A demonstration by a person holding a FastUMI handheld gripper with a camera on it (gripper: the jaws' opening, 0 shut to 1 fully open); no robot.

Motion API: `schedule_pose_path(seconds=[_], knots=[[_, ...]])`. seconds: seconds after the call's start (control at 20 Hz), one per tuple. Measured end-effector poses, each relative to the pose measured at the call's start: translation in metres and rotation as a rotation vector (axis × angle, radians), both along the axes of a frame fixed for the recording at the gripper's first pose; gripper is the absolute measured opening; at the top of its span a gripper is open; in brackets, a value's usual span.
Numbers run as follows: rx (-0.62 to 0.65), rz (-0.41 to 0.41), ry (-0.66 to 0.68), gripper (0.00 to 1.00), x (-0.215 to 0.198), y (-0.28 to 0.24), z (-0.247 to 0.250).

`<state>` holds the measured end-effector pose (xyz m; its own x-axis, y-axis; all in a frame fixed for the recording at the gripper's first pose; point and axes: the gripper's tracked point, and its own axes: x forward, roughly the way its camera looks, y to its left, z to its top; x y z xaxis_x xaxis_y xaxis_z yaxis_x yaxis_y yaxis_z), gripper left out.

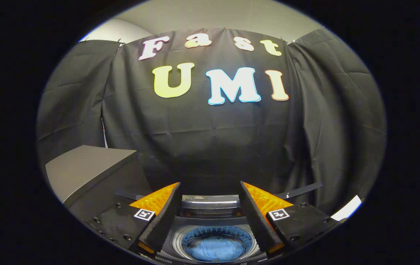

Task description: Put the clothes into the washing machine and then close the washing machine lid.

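We see the gripper [210, 197] at the bottom centre of the frame with its two fingers [162, 217] spread wide apart and nothing held between them, so the tool is released. In the gap between the fingers, lower in the frame, lies the round drum of the washing machine [215, 241], open at the top, its inner wall glowing bluish. Inside the drum rests the blue clothing [215, 249], crumpled into a heap at the bottom of the tub and well clear of both fingers. Just above the drum opening, between the fingertips, we see the machine's rear panel [210, 208] as a dark, glossy band; whether that band includes the lid we cannot tell. At the lower left of the frame stands a grey box-like cabinet [85, 169] with a flat top, beside the machine. At the lower right edge a small white strip [348, 208] shows against the black cloth wall.
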<state>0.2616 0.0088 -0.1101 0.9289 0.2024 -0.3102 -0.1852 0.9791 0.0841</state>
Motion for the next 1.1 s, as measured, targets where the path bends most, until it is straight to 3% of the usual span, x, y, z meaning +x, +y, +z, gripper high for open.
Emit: schedule_pose_path(seconds=[0.55,1.1], knots=[[0.009,-0.029,0.052,0.96,-0.067,-0.01,-0.021],[0.052,-0.066,-0.092,0.96,-0.144,0.007,0.061]])
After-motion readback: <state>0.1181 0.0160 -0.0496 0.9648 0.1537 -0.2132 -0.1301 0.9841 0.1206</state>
